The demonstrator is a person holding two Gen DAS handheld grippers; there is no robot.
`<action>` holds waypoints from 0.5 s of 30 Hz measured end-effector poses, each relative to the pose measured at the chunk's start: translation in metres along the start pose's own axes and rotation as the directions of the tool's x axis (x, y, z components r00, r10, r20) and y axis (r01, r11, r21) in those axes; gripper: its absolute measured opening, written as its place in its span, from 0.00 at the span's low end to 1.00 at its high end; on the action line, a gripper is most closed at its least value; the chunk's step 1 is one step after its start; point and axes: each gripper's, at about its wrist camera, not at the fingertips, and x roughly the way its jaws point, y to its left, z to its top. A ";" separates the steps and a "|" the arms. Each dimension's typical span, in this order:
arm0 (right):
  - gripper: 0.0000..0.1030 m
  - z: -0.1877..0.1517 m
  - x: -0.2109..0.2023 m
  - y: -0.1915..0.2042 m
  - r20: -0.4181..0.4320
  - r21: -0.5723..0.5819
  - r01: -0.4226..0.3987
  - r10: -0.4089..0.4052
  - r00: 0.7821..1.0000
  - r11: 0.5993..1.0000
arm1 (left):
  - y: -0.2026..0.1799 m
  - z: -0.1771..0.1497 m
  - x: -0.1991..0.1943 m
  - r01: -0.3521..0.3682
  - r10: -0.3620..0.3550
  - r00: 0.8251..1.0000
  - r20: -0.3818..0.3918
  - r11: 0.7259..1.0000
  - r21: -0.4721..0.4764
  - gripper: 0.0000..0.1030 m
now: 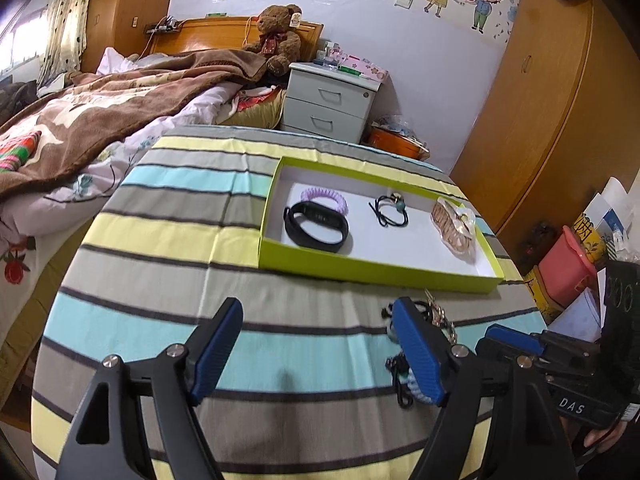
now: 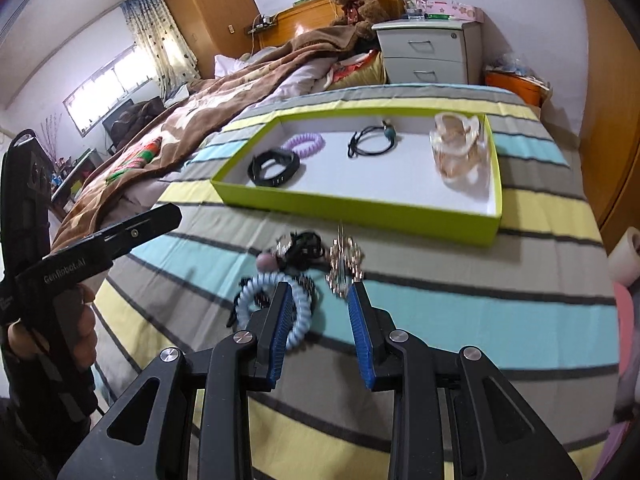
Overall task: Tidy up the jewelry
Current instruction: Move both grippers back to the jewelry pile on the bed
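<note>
While the right gripper hovers with fingers apart, the jewelry pile lies just ahead; left gripper wide open, green tray beyond.

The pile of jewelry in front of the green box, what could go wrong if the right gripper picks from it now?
The right gripper is open just short of the pile, its left finger over the light blue coil hair tie, which lies against black cords; lifting it may drag those along. The metallic charm piece looks thin and dangly, so it could slip from the pads. The green box is shallow; a careless drop could bounce out.
</note>
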 end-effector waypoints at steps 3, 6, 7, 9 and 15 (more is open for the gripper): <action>0.29 -0.005 0.002 -0.001 0.000 0.004 -0.009 0.009 1.000 1.000 | 0.000 -0.007 -0.001 0.005 -0.005 1.000 -0.006 1.000 -0.001 0.77; 0.29 -0.009 0.011 0.003 -0.022 -0.011 -0.009 0.008 1.000 1.000 | 0.002 -0.012 -0.001 0.013 -0.013 1.000 -0.016 1.000 -0.001 0.77; 0.29 -0.010 0.015 0.006 -0.029 -0.024 -0.009 0.009 1.000 1.000 | 0.002 -0.013 -0.001 0.017 -0.017 1.000 -0.019 1.000 -0.002 0.77; 0.29 -0.011 0.021 0.009 -0.040 -0.039 -0.004 0.002 0.999 0.999 | 0.003 -0.015 -0.001 0.021 -0.021 1.000 -0.024 1.000 -0.004 0.77; 0.29 -0.013 0.029 0.012 -0.045 -0.050 0.004 -0.006 0.999 0.999 | 0.006 -0.019 -0.001 0.021 -0.021 0.999 -0.035 1.000 -0.002 0.77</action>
